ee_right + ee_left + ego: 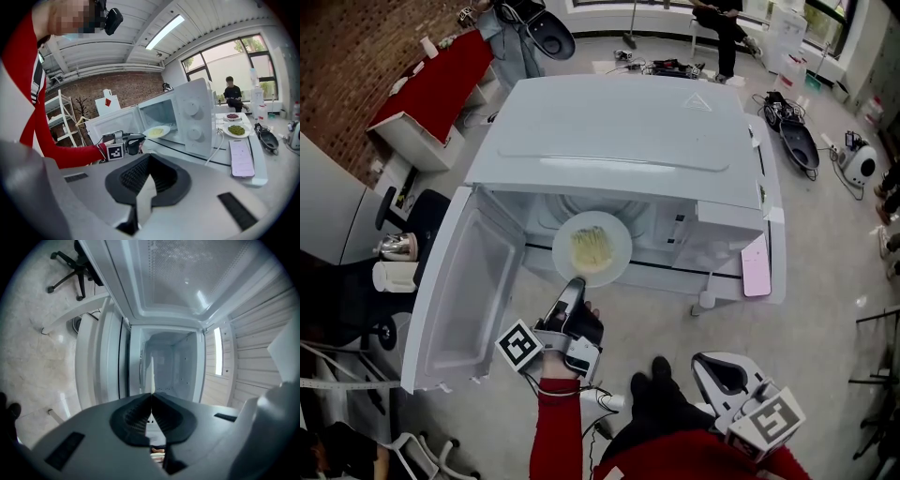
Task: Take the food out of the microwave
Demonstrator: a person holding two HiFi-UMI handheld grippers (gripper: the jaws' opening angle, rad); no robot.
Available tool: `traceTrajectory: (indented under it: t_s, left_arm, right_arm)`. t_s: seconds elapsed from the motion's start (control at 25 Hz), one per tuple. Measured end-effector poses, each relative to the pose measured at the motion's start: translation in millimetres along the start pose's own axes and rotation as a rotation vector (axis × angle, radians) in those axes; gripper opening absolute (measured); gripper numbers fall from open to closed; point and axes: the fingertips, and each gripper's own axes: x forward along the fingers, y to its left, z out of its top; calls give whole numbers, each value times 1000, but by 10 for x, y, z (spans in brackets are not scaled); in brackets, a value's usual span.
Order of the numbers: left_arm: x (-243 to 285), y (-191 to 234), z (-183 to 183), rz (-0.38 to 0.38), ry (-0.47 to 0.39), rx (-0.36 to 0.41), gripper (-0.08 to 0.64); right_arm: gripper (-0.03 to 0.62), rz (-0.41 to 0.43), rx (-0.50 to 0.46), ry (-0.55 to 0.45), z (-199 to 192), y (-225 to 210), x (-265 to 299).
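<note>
plate (152, 375) edge-on — left gripper view only

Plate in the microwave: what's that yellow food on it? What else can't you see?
Food on the plate: a pale yellow heap, too small in head and right gripper views to name.
Plate, left gripper view: seen edge-on; the left hand-held gripper, shut on it, hides the food.
Microwave cavity, head view: its top covers the back.
</note>
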Motion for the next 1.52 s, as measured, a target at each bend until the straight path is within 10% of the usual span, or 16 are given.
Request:
traceTrajectory:
  t_s: [1.52]
  left_arm:
    - [-1466,-221,-1841,2,448,-43,14]
  right_arm:
    - [11,-104,-5,-83,-389,183,-842]
